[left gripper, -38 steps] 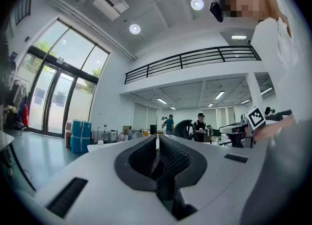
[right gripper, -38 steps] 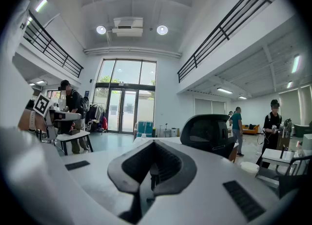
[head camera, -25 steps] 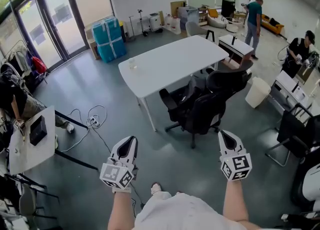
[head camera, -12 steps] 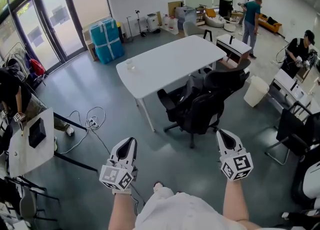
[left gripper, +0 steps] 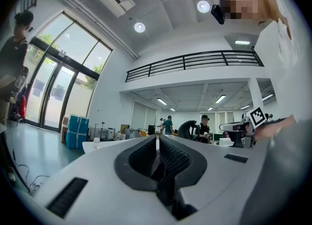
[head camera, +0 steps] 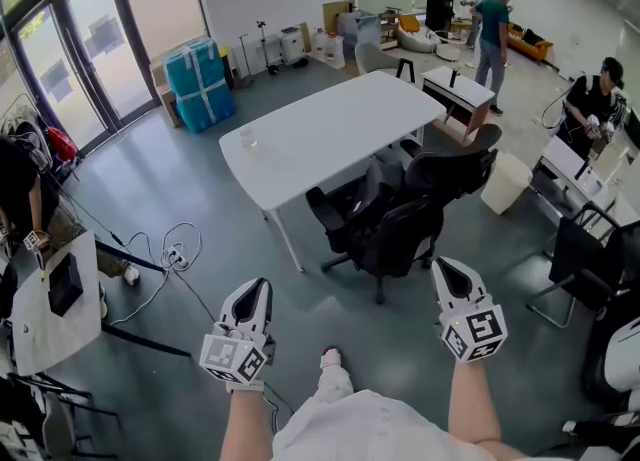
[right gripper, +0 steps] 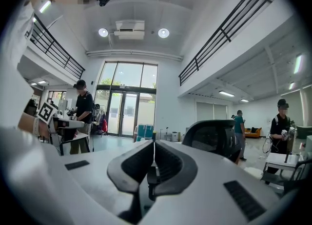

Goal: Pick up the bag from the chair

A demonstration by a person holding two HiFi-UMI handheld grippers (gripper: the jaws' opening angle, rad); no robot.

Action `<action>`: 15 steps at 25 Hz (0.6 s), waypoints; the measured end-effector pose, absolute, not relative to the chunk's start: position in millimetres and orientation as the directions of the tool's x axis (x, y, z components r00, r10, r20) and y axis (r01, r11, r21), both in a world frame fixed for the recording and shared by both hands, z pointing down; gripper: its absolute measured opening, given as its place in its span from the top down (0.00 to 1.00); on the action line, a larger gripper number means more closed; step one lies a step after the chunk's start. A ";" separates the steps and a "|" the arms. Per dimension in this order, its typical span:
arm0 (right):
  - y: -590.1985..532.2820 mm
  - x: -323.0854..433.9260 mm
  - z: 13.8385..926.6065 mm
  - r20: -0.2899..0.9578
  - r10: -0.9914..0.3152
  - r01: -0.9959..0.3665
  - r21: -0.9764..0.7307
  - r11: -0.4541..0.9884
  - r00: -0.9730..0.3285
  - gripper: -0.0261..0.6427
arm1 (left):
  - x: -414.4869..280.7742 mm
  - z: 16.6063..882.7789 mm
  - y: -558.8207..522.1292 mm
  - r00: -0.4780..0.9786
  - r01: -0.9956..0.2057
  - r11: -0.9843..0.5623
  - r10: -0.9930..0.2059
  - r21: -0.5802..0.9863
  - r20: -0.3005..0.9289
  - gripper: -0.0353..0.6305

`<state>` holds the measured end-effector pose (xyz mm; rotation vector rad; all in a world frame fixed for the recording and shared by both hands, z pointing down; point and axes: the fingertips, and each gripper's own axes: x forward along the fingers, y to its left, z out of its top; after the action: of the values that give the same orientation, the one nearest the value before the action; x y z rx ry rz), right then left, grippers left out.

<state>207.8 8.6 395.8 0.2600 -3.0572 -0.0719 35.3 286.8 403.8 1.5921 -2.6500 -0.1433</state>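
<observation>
Room: wide hall with a grey floor, glass doors at the left, people busy at the far side.
Worktop: long white worktop (head camera: 330, 129) ahead, with black chairs (head camera: 395, 224) bunched at its near right corner.
Bag: no view lets it be told apart from the dark chairs; a lump on the leftmost seat may be it, but that is a guess.
Left tool: left tool (head camera: 258, 286) held low in front of the person, jaws pressed together with nothing between them, as its own view (left gripper: 157, 140) confirms.
Right tool: right tool (head camera: 443, 269) level with the other, jaws likewise together and empty (right gripper: 154, 144); a black chair back shows just beyond it.
Distance: both tools are well apart from the chairs, with bare floor between.
Step in hand: judged as the approach, since neither tool carries the bag.
Next move calls for: coming close enough to single out the bag, spreading one tool's jaws, and closing on a strap or handle, not on loose cloth.
</observation>
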 end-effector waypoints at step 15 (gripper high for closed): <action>-73.0 108.5 376.8 0.056 -0.297 -0.293 0.077 0.953 -0.953 0.93 | -95.6 387.6 189.5 -0.371 -0.925 0.366 -0.928 0.102 -0.037 0.89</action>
<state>108.5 -73.0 376.8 0.4597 -3.0381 -0.1050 -95.6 189.5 387.6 1.7466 -2.5733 -0.1644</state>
